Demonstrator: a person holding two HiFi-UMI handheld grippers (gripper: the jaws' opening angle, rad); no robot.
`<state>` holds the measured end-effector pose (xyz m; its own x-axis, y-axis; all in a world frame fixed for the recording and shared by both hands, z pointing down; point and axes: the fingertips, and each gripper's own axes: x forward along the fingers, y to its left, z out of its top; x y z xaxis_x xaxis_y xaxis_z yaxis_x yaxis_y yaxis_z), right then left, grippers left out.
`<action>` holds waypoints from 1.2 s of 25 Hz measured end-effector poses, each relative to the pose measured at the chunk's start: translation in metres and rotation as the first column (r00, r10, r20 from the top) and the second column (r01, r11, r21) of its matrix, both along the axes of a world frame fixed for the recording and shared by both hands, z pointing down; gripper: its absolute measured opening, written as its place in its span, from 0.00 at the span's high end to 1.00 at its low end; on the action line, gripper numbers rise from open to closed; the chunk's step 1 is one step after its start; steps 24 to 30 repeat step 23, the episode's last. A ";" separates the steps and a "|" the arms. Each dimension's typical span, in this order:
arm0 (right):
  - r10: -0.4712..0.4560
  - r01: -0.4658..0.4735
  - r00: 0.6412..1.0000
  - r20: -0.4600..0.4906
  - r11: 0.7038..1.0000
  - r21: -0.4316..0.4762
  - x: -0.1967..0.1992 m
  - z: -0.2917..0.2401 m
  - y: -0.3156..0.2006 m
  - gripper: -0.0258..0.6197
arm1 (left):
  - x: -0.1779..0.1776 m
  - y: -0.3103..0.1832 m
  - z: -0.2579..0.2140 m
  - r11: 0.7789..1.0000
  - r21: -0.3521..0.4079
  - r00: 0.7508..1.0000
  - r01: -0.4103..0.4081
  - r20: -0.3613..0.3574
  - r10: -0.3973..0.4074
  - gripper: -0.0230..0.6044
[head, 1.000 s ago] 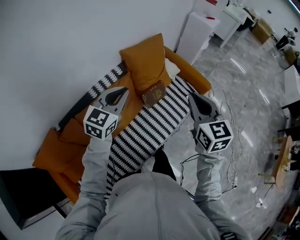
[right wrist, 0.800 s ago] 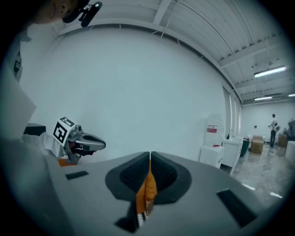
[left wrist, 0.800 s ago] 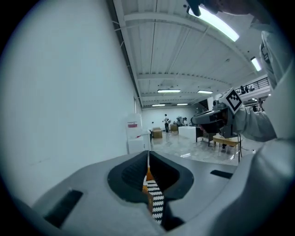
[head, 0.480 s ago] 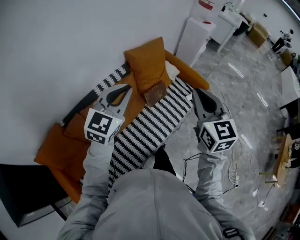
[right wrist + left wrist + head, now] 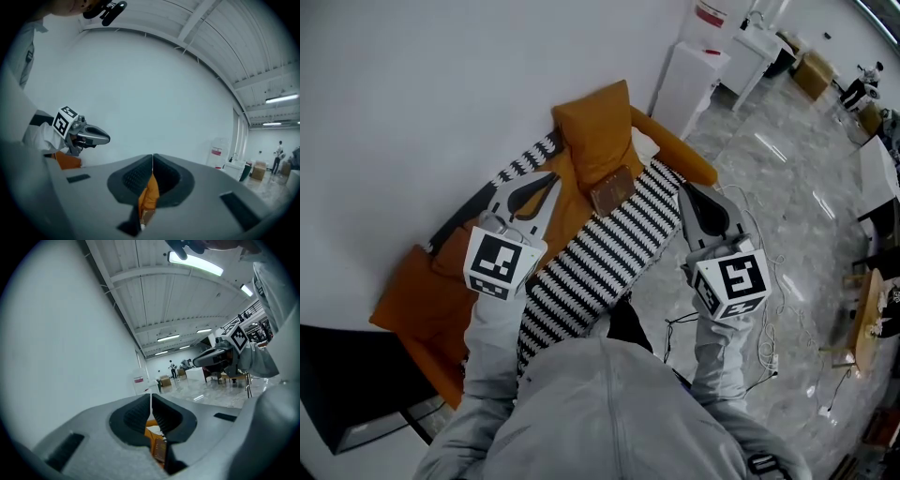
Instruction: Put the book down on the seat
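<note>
A brown book [image 5: 612, 190] lies flat on the seat of the orange sofa [image 5: 412, 291], at the foot of an upright orange cushion [image 5: 595, 127] and at the edge of a black-and-white striped blanket [image 5: 600, 258]. My left gripper [image 5: 551, 180] hovers left of the book, shut and empty. My right gripper [image 5: 685, 194] hovers right of it over the sofa's arm, also shut and empty. In the left gripper view the book [image 5: 160, 449] shows under the closed tips [image 5: 151, 395]. The right gripper view has the cushion [image 5: 150, 194] below its closed tips [image 5: 153, 156].
A white wall runs behind the sofa. A white cabinet [image 5: 694, 75] stands past the sofa's right end. Cables [image 5: 769, 309] lie on the glossy grey floor, with a wooden stand [image 5: 862, 323] at the far right. A dark object [image 5: 342, 394] sits lower left.
Both grippers have drifted slightly back toward me and stay shut. The book has not moved on the seat.
</note>
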<state>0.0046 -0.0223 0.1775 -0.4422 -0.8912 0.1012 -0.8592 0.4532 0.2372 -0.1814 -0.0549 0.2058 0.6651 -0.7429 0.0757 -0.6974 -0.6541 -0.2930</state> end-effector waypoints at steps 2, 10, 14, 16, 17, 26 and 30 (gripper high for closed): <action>0.005 -0.005 1.000 -0.017 1.000 0.004 -0.001 0.000 0.002 0.91 | 0.003 0.001 0.000 1.000 0.000 1.000 -0.009 0.000 0.009 0.91; 0.017 -0.017 1.000 -0.015 1.000 -0.006 0.002 0.003 0.004 0.91 | 0.009 0.004 0.008 0.999 -0.014 0.999 -0.035 0.008 0.035 0.91; 0.023 -0.023 1.000 -0.018 1.000 -0.009 0.003 0.006 0.004 0.91 | 0.011 0.006 0.012 0.999 -0.017 0.999 -0.044 0.013 0.044 0.91; 0.023 -0.023 1.000 -0.020 1.000 -0.009 0.004 0.006 0.003 0.91 | 0.011 0.005 0.013 0.999 -0.018 0.999 -0.045 0.014 0.045 0.91; 0.023 -0.023 1.000 -0.021 1.000 -0.009 0.004 0.006 0.002 0.91 | 0.011 0.004 0.012 0.999 -0.019 0.999 -0.044 0.015 0.044 0.91; 0.025 -0.025 0.999 -0.029 1.000 -0.018 0.006 0.008 0.001 0.91 | 0.009 0.003 0.010 0.999 -0.019 0.999 -0.047 0.017 0.048 0.91; 0.025 -0.025 0.999 -0.029 1.000 -0.018 0.006 0.008 0.001 0.91 | 0.009 0.003 0.010 0.999 -0.019 0.999 -0.047 0.017 0.048 0.91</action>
